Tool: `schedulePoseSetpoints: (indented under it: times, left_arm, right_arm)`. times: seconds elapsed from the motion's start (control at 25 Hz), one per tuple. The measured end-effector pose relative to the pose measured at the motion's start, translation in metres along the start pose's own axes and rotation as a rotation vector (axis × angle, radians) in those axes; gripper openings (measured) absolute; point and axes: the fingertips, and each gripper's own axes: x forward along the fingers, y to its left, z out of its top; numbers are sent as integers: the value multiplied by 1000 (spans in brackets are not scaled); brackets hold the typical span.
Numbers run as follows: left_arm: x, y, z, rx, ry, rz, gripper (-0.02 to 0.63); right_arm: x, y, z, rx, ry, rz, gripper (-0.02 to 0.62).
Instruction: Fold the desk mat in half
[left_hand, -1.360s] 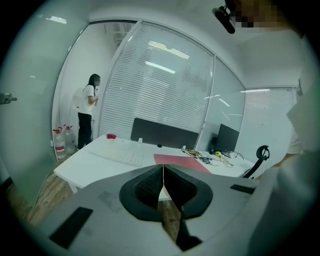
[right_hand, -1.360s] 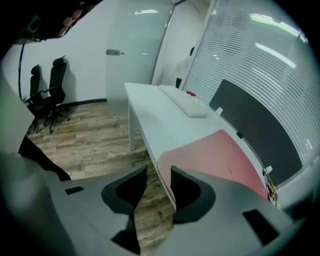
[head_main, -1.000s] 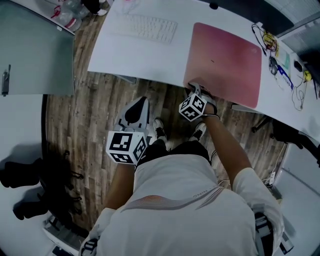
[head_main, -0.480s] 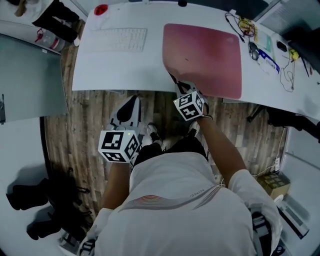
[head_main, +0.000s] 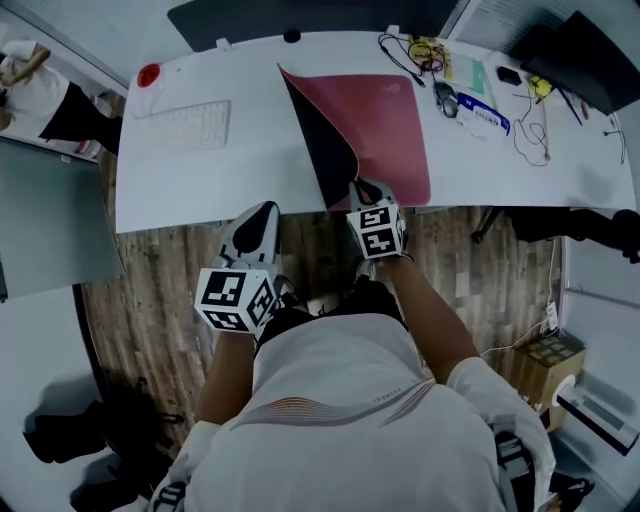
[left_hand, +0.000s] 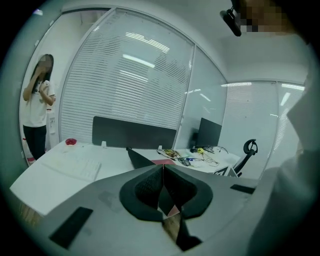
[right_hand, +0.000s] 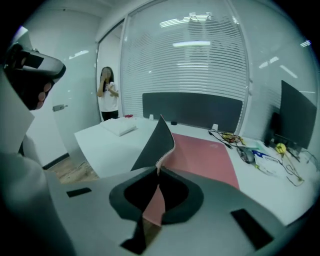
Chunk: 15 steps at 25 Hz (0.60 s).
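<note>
The pink desk mat (head_main: 390, 130) lies on the white desk (head_main: 200, 185). Its left side is peeled up and curls over, so the black underside (head_main: 315, 135) shows. My right gripper (head_main: 365, 188) is at the desk's front edge, shut on the mat's near left corner. In the right gripper view the mat (right_hand: 207, 155) rises out of the jaws (right_hand: 159, 172) as a curved black flap (right_hand: 156, 142). My left gripper (head_main: 268, 210) hangs over the wooden floor just short of the desk edge. Its jaws (left_hand: 163, 167) are shut with nothing between them.
A white keyboard (head_main: 185, 125) and a red object (head_main: 149, 75) lie on the desk's left part. Cables and small items (head_main: 470, 85) lie right of the mat. A dark panel (head_main: 300, 15) stands behind the desk. A person (head_main: 40, 95) stands far left. A cardboard box (head_main: 545, 355) sits on the floor.
The right gripper has closed on the mat's near left corner and lifted it, so the left side now stands up with its black underside showing. The left gripper stays low in front of the desk.
</note>
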Motion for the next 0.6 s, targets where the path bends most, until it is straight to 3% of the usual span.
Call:
schedulePoseSetpoints:
  times: [0.16, 0.6]
  left_arm:
    - [19, -26, 6, 12, -7, -17, 17]
    - [37, -57, 7, 31, -1, -30, 17]
  right_arm:
    - [-16, -41, -18, 74, 23, -27, 66]
    - [-40, -119, -117, 297, 161, -111, 67]
